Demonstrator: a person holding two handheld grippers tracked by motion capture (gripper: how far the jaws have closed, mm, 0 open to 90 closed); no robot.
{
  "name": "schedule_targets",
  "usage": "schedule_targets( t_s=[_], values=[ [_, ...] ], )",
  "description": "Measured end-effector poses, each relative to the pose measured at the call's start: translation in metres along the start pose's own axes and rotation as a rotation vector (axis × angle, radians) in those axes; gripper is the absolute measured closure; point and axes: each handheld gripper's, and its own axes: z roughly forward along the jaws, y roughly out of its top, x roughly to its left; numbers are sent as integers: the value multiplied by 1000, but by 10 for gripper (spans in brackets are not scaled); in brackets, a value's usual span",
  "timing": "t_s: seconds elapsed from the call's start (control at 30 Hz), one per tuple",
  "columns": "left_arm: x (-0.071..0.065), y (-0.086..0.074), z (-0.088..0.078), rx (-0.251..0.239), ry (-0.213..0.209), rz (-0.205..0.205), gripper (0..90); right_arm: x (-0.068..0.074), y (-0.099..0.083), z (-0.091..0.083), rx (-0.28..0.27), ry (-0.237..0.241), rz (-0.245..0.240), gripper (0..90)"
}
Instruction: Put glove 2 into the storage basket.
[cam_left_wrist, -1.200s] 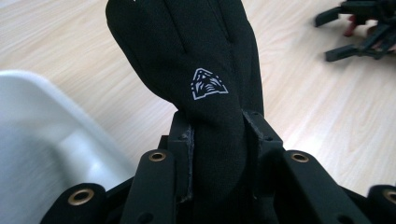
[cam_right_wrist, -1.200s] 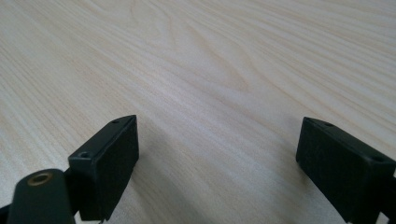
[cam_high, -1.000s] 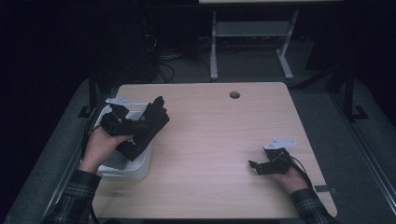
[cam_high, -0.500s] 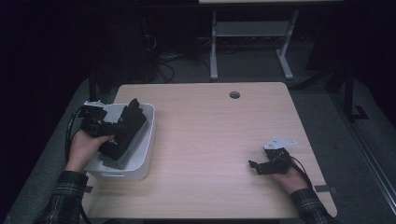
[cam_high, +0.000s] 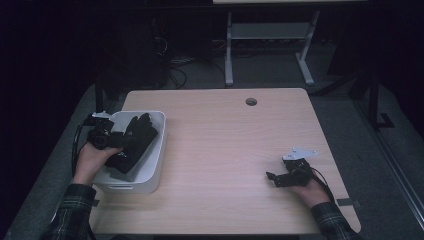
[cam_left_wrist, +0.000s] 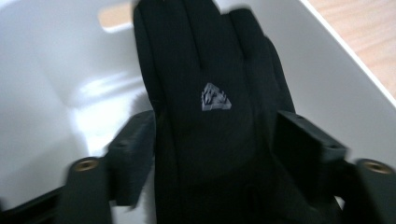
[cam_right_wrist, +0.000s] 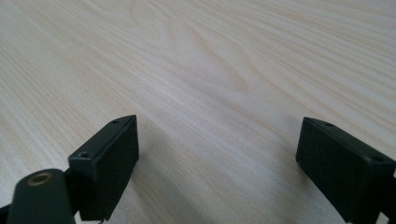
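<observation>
I am reading no words or numbers; I am only seeing a small grey emblem (cam_left_wrist: 215, 97) on the black glove (cam_left_wrist: 210, 140).

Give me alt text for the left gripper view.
A black fabric glove with a small grey emblem lies in a white plastic bin, between the left gripper's two black jaws, which have just been opening. Light wooden table shows at the upper right.

Far ahead of my hand-held gripper the wooden surface (cam_high: 225, 150) has a round cable hole (cam_high: 251, 101); beyond it stands a metal frame (cam_high: 270, 35); cables (cam_high: 175, 65) lie on the floor.
</observation>
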Motion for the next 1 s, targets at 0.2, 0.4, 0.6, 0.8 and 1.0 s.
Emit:
schedule_targets(
  t_s=[0.2,0.4,0.6,0.8,1.0],
  values=[
    [-14,10,-13,-54,2,28,192,1,0,0,1,2,12,129],
    [-42,25,-17,-98,-55,77,179,1,0,0,1,1,9,129],
    [-78,38,-11,-126,-123,123,170,1,0,0,1,1,10,129],
    [-112,41,1,-149,-196,155,170,0,0,0,-2,0,5,129],
    [-150,38,18,-138,-261,215,170,1,0,0,0,1,9,129]
  ],
)
